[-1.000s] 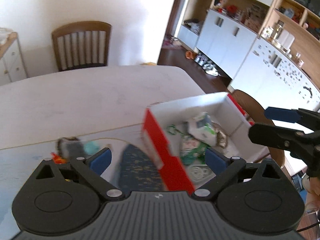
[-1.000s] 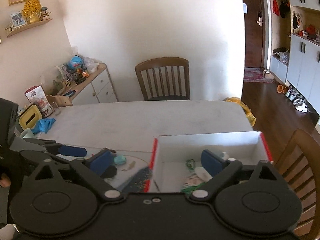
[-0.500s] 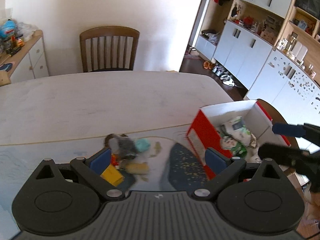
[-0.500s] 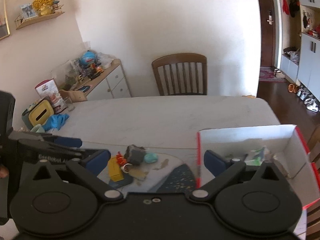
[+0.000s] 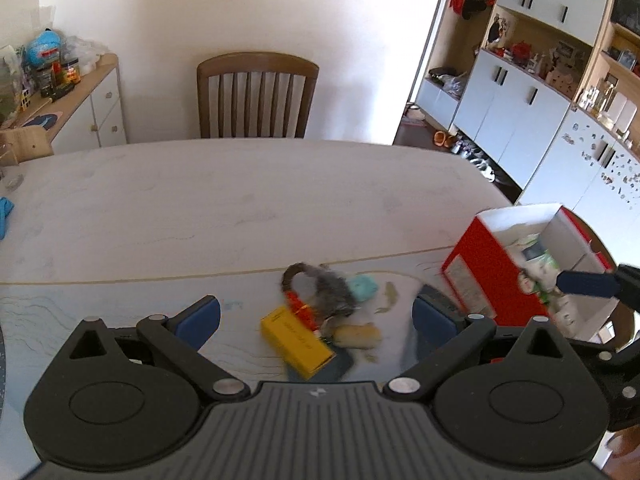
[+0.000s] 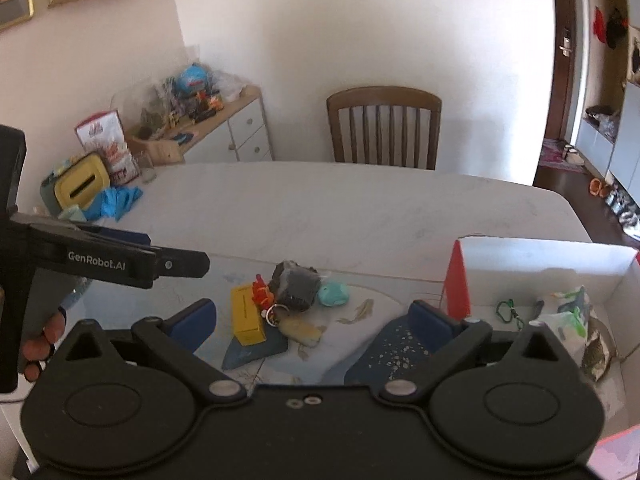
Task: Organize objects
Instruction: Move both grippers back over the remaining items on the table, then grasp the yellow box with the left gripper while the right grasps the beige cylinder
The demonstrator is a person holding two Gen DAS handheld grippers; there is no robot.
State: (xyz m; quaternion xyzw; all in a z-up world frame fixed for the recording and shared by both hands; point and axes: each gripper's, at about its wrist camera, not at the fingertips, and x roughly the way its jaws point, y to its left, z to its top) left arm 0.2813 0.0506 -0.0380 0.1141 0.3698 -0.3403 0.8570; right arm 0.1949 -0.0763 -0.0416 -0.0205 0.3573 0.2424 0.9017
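Small pile of loose items near the front of the surface (image 5: 240, 200), left of the red-and-white box (image 6: 560, 256) that already holds a few packets. In the pile: a yellow box (image 6: 248, 316), a grey fuzzy pouch (image 6: 296, 284), a teal blob (image 6: 334, 294), an orange trinket (image 6: 262, 294) with a key ring, and a tan lump (image 6: 300, 330), all touching or just beside one another.

Left gripper (image 5: 316, 314) hovering above the pile, fingers wide apart, nothing between them. Right gripper (image 6: 312, 320) likewise spread and empty, set between pile and box.

Yellow box: probably light, stiff cardboard, smooth sides; best taken across its narrow width near the middle, since it lies flat with its long edges free on the left. Grey pouch: soft, likely to squash and sag; pinch around the bulk, not the loop. Teal blob: small, rounded, possibly slippery; needs a centred grip. Trinket and ring apparently tangled against the pouch, so likely to drag along if either is lifted.
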